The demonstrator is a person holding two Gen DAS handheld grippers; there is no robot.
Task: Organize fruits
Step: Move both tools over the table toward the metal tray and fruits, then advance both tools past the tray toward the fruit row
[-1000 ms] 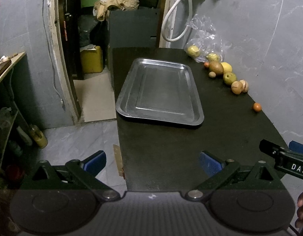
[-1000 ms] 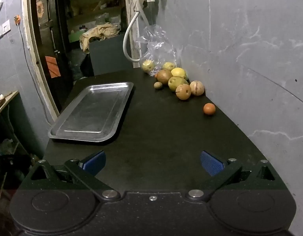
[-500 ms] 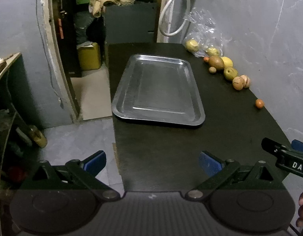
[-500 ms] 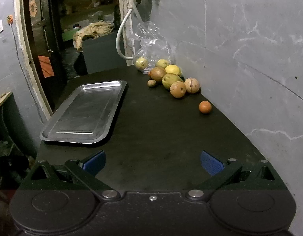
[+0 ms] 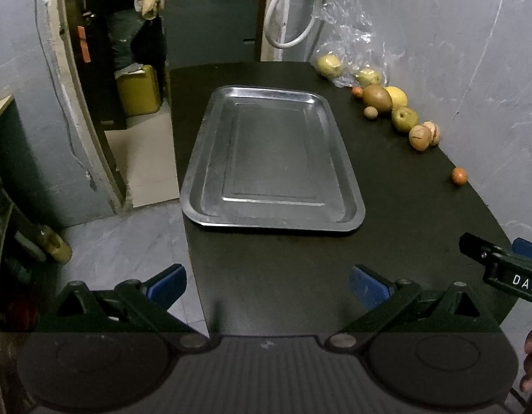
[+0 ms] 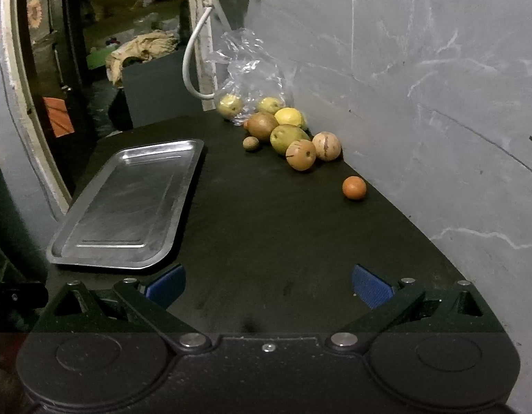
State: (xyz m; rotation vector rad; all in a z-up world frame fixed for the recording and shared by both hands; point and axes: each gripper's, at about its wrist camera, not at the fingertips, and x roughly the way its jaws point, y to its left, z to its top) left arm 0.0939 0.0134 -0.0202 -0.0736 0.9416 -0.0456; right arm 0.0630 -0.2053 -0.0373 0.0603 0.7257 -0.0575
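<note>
An empty metal tray [image 5: 273,158] [image 6: 128,207] lies on the black table. Several fruits line the wall at the right: a small orange [image 6: 354,188] [image 5: 459,176] alone, two tan round fruits [image 6: 300,154], a green pear [image 6: 286,138], a yellow lemon [image 6: 288,116], a brown kiwi-like fruit [image 6: 262,126]. My left gripper [image 5: 267,286] hangs open at the table's near edge, in front of the tray. My right gripper [image 6: 267,284] is open over the near table, well short of the orange. Nothing sits between either pair of fingers.
A clear plastic bag [image 6: 252,76] with two yellow-green fruits [image 6: 229,104] leans on the wall at the far end. The table [image 6: 266,224] drops off to a tiled floor [image 5: 128,241] on the left. A white hose [image 5: 290,10] hangs by the doorway.
Both grippers have drifted slightly to the left and forward along the table. The fruits and tray have not moved. Both stay open.
</note>
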